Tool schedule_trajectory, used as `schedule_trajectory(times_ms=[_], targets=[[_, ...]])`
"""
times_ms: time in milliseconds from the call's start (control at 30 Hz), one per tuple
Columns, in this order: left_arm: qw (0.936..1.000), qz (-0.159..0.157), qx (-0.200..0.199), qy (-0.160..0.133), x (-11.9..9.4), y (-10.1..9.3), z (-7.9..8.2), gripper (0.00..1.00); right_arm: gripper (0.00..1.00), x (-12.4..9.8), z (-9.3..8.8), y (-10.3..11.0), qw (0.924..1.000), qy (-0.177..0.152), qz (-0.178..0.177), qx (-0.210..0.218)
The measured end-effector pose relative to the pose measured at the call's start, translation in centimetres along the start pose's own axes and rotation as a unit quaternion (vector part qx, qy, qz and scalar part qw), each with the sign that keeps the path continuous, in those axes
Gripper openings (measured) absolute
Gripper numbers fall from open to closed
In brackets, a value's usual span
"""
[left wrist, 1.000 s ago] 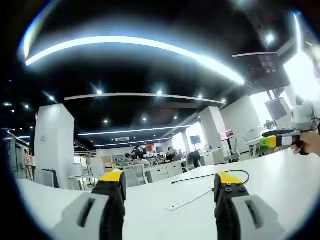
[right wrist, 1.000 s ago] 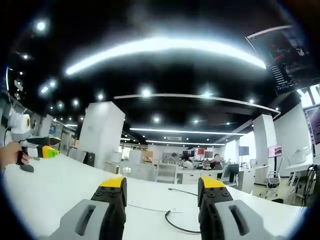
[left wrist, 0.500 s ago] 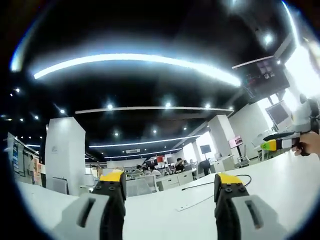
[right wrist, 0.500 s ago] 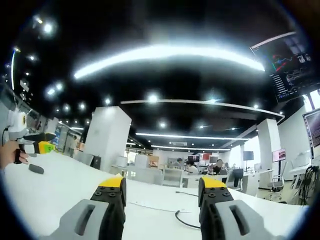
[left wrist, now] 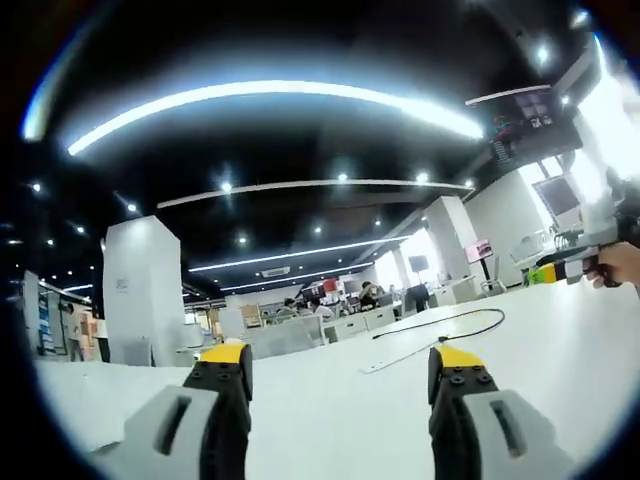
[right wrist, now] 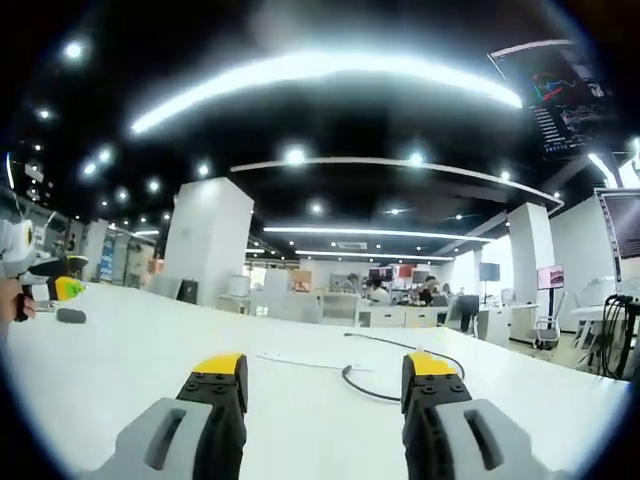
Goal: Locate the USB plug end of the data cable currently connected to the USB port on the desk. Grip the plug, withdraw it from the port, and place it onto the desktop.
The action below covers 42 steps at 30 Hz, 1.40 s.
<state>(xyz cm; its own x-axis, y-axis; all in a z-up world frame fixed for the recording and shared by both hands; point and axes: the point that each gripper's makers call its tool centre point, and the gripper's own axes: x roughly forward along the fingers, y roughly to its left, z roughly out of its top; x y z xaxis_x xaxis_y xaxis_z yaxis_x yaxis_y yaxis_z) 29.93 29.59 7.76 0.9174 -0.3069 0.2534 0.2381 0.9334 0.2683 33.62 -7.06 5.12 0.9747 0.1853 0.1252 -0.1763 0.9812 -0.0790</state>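
Note:
A thin black data cable (left wrist: 455,327) lies in a loop on the white desk (left wrist: 560,360), far ahead and right of my left gripper (left wrist: 341,362), whose jaws stand open and hold nothing. In the right gripper view the same black cable (right wrist: 372,387) curves just beyond my right gripper (right wrist: 325,372), which is also open and holding nothing. A flat white strip (left wrist: 398,358) lies beside the cable. The plug and port are too small to make out. The right gripper (left wrist: 560,270) shows at the far right, and the left gripper (right wrist: 52,289) at the far left.
A small dark object (right wrist: 70,316) lies on the desk (right wrist: 130,340) below the left gripper. A white pillar (right wrist: 205,240) and rows of office desks with seated people (right wrist: 400,295) stand far behind. Monitors and hanging cables (right wrist: 615,330) are at the right edge.
Both views have shifted, so the desk takes up more of each picture and the cable sits closer to the right jaws. Both grippers stay open; the cable has not moved.

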Motion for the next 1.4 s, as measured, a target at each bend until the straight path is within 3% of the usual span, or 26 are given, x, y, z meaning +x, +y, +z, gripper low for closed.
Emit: schedule_trajectory(times_ms=[233,467,567,733,1033,1267,1400], targets=[[0.9995,0.02,-0.002,0.025,-1.0,0.7,-1.9,0.67,0.66,-0.5,-2.9,-1.0,0.9987,0.044,-0.018,-0.015],[0.9933,0.024,-0.112,0.013,-1.9,0.9,-2.0,0.6,0.68,-1.2,-3.5,-1.1,0.999,0.041,-0.015,0.011],[0.99,0.027,-0.138,0.012,-2.2,1.1,-2.3,0.6,0.64,-1.4,-3.7,-0.7,0.9992,0.04,-0.007,0.004],[0.9877,0.03,-0.153,0.013,-2.4,1.0,-2.6,0.61,0.58,-1.6,-4.1,0.0,0.9988,0.045,0.002,-0.021],[0.9894,0.025,-0.141,0.026,-2.3,0.1,-3.0,0.6,0.61,-1.4,-4.8,0.9,0.9974,0.062,0.005,-0.036],[0.9882,0.022,-0.148,0.032,-2.3,0.1,-3.1,0.57,0.56,-1.6,-3.0,0.3,0.9993,0.036,-0.007,-0.009],[0.9894,0.02,-0.136,0.048,-2.2,0.0,-4.1,0.54,0.55,-1.5,-3.8,0.0,0.9989,0.043,-0.012,-0.015]])
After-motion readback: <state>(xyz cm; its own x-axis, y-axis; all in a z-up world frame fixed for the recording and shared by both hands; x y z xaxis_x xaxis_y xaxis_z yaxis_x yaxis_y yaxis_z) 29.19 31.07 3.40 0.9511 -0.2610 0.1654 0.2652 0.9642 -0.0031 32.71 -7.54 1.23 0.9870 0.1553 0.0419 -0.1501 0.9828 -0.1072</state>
